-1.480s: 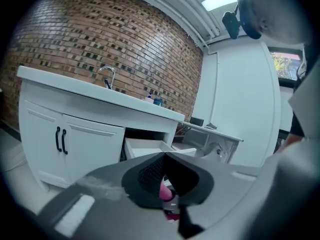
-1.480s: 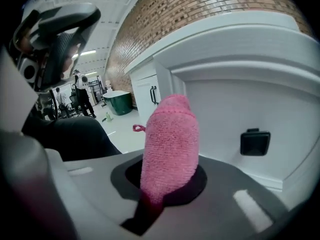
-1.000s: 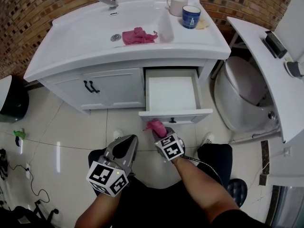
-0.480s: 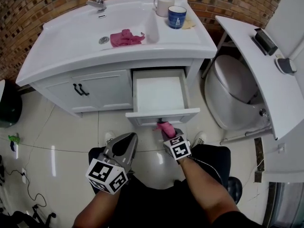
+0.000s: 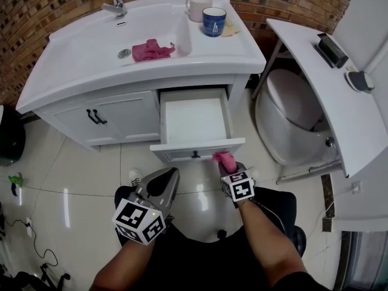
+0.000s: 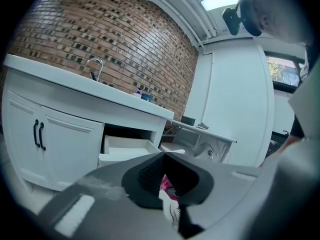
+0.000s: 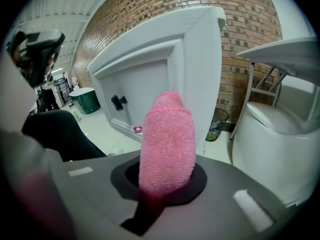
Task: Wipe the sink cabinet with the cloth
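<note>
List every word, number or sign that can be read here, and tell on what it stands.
No text is readable anywhere.
Blue mug: a white figure, too small to read.
Left gripper and right gripper: black-and-white square markers, no letters.
Pink cloth in the right gripper: no label shows.

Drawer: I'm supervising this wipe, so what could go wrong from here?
The drawer stands pulled out; pressing the cloth on its front may slide it shut mid-wipe. The right hand-held gripper holds only a narrow roll of cloth, so its hard jaws might scrape the white front.
</note>
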Demonstrator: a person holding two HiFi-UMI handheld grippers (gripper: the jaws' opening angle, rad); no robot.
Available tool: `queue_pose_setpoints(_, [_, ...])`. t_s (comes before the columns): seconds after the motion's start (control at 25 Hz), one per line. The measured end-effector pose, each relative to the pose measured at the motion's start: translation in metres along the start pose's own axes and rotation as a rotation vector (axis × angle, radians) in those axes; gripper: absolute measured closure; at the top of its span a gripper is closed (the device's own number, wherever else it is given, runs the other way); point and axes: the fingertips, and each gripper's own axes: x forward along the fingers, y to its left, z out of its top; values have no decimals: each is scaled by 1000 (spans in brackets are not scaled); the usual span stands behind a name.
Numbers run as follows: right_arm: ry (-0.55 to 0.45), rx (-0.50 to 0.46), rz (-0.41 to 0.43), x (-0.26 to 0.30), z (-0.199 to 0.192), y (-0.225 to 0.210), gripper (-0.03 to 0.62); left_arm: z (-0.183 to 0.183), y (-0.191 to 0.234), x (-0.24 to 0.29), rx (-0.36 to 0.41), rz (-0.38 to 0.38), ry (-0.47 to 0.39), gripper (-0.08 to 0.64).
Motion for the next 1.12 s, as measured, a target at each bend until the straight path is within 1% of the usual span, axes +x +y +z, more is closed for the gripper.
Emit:
queue_pose_setpoints(0.4, [12, 21, -49, -17, -12, -26, 558, 1, -16, 13, -1, -40, -2, 554])
queue_pose_setpoints(0.72, [14, 8, -58, -25, -12, -31, 558, 0, -16, 15, -4, -40, -4, 554])
queue_pose_setpoints(0.8, [-5, 18, -37, -28, -6, -24, 558, 1, -16, 15, -1, -39, -5, 554])
queue_pose_setpoints(0.88, [-46, 48, -1, -36, 6, -12, 558, 2, -15, 14, 1, -36, -7, 554])
queue_pose_setpoints(1.0, [-122, 123, 57, -55, 33, 5, 558, 5, -10, 11, -13, -24, -14, 554])
queue_pose_setpoints(1.12, [-182, 196, 107, -78, 62, 18, 558, 10, -3, 7, -48, -10, -22, 554])
